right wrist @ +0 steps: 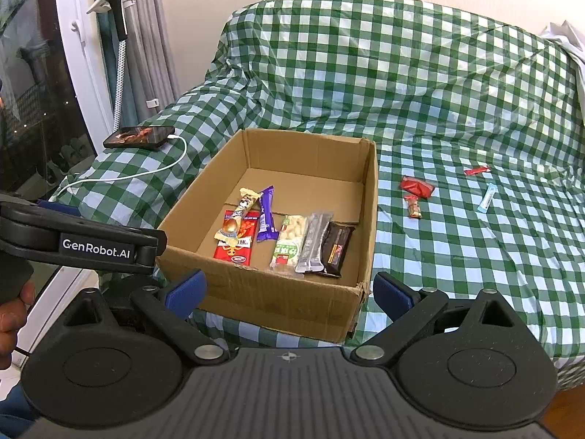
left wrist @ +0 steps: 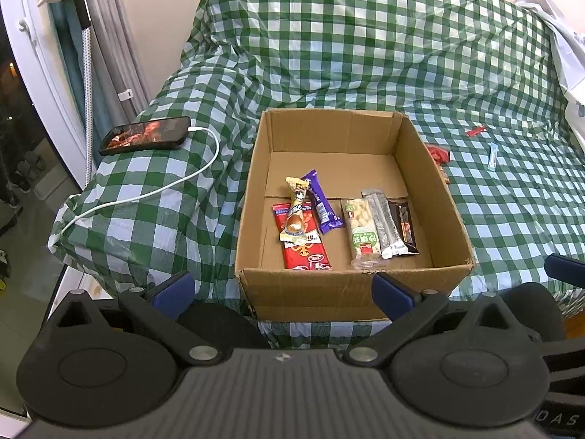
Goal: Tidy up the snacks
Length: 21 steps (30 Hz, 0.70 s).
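An open cardboard box (left wrist: pixel 252 190) (right wrist: pixel 369 219) sits on a green checked cloth and holds several snacks: a red packet (left wrist: pixel 310 256) (right wrist: pixel 234 250), a purple bar (left wrist: pixel 323 206) (right wrist: pixel 266 216), a green-white nut bar (left wrist: pixel 362 236) (right wrist: pixel 289 245), a silver bar (left wrist: pixel 385 226) (right wrist: pixel 314 243) and a dark bar (left wrist: pixel 406 226) (right wrist: pixel 336 248). Loose on the cloth right of the box lie a red pouch (right wrist: pixel 416 186), a small red-brown snack (right wrist: pixel 414 206), a red stick (right wrist: pixel 477 171) and a pale blue stick (right wrist: pixel 488 197). My left gripper (left wrist: pixel 283 287) and right gripper (right wrist: pixel 289 292) hover open and empty before the box's near wall.
A phone (left wrist: pixel 146 135) (right wrist: pixel 139 136) on a white charging cable (left wrist: pixel 153 190) lies left of the box. A window, curtain and handheld steamer stand at far left. A hand (right wrist: pixel 14 311) holds the left gripper's body. Bare cloth lies to the right of the box.
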### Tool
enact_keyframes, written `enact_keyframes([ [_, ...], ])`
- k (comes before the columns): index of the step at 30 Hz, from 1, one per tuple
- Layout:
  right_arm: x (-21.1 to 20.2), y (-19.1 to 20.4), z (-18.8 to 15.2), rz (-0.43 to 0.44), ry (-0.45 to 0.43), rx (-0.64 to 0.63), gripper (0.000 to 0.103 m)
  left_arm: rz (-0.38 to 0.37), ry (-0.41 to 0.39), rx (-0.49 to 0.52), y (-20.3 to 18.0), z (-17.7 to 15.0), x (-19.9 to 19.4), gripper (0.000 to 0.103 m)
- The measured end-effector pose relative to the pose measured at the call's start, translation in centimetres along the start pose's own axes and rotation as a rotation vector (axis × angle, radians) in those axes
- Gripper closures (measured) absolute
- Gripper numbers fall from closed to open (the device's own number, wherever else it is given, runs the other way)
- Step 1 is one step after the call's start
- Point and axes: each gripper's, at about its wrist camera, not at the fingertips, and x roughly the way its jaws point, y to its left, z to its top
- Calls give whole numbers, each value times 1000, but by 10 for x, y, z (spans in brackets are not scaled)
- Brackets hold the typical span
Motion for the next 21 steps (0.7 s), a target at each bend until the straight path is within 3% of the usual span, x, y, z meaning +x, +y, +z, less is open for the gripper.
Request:
enact_keyframes([
  [21, 15, -10, -2, 8, 37, 52, 5, 15, 37, 29, -10, 2, 12, 0],
])
